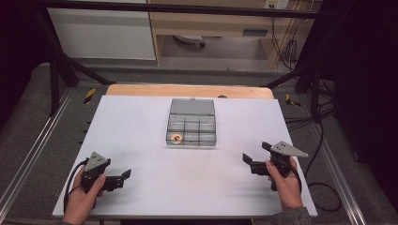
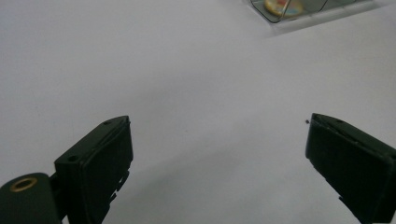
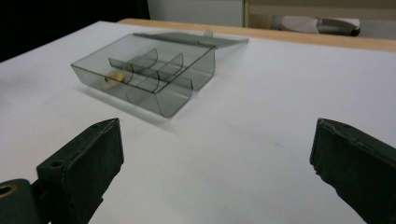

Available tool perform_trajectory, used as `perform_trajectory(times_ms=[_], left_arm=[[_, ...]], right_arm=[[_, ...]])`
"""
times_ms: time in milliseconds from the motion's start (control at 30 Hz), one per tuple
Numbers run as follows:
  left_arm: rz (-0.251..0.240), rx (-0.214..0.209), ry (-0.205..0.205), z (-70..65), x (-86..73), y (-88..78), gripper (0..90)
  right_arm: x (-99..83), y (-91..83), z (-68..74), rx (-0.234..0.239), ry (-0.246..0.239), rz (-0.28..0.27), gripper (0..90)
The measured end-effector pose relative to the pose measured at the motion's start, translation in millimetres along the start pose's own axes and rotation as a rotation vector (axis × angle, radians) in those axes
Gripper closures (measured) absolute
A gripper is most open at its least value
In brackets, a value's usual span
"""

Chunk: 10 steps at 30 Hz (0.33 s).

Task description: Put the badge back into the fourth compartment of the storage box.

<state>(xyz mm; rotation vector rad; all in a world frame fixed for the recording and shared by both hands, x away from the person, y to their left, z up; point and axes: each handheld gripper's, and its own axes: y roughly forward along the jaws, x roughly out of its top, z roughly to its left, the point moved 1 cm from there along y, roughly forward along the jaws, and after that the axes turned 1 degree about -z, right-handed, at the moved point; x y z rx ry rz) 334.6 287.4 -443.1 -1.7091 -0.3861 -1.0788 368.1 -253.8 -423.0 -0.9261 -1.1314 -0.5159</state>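
High view | organizer box point(image 1: 192, 127) lid swung away | both fingers spread wide, empty

— What is cut off or left unclear?

— In the left gripper view the clear box point(image 2: 299, 9) is cropped by the top edge — just a corner is seen. The small round yellow thing point(image 1: 177, 138) in its front-left compartment is too small to be identified, and it is blurred in the right gripper view.

— And the person?

— The forearms are cut by the bottom edge in the high view.
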Motion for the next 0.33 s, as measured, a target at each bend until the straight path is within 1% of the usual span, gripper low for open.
perform_trajectory(times_ms=[67, 200, 233, 267, 333], left_arm=[[0.0, -0.001, 0.001, -0.1, 0.1, 0.0, 7.5], [0.001, -0.004, 0.002, -0.6, 0.3, 0.2, 7.5], [0.001, -0.004, 0.001, -0.7, 0.3, 0.3, 7.5], [0.001, -0.004, 0.001, -0.7, 0.3, 0.3, 7.5], [0.002, -0.004, 0.001, -0.6, 0.4, 0.7, 7.5]], right_arm=[[-5.2, 4.4, 1.6, 0.007, -0.001, 0.023, 3.2], [-12.6, 16.2, 7.8, 0.018, -0.026, 0.075, 3.1], [-14.0, 19.4, 9.0, 0.014, -0.039, 0.09, 3.1], [-15.4, 22.9, 9.8, -0.003, -0.054, 0.107, 3.2], [-19.1, 30.5, 9.0, -0.049, -0.081, 0.16, 3.2]])
